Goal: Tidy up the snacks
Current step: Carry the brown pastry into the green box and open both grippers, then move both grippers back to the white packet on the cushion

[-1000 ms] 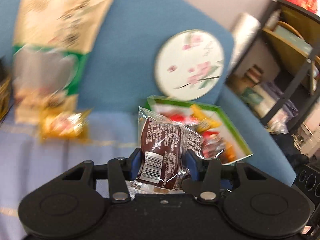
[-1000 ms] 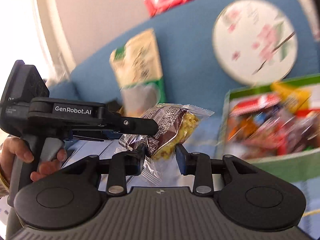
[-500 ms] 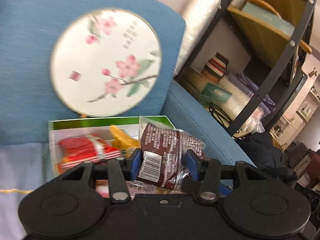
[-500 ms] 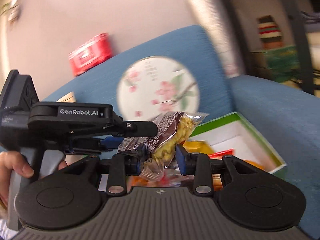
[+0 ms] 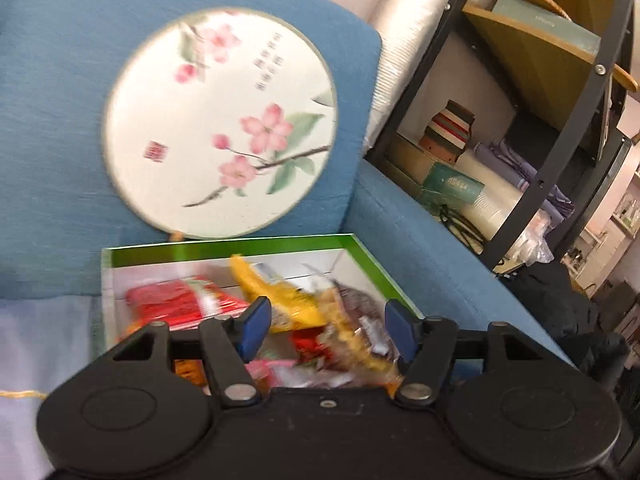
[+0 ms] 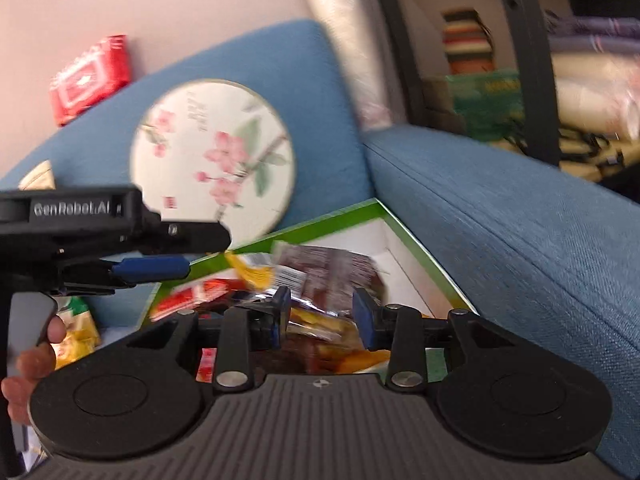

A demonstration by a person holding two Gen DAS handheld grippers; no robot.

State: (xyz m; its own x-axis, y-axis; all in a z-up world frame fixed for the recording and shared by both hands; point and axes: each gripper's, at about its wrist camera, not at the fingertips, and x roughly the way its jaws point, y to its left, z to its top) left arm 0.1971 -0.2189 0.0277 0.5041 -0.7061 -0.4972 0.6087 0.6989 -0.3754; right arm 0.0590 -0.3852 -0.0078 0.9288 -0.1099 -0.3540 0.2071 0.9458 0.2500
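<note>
Both grippers' jaws stand open and hold nothing: the left gripper [image 5: 326, 326] and right gripper [image 6: 322, 314] hover over the green-rimmed box [image 5: 368, 258]. The brown snack packet [image 6: 332, 270] lies just beyond the right jaws, among other wrappers, so lift both straight up, clear of the pile, and avoid the round floral fan [image 5: 220, 122] beyond.

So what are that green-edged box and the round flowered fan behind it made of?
The green-edged box looks like thin glossy cardboard: flat folded walls, white inside, printed green rim. The round flowered fan seems to be matte fabric or paper stretched in a thin rim, with painted blossoms; blur leaves it open which. The snack packets inside look like shiny plastic film, crinkled and reflective.
</note>
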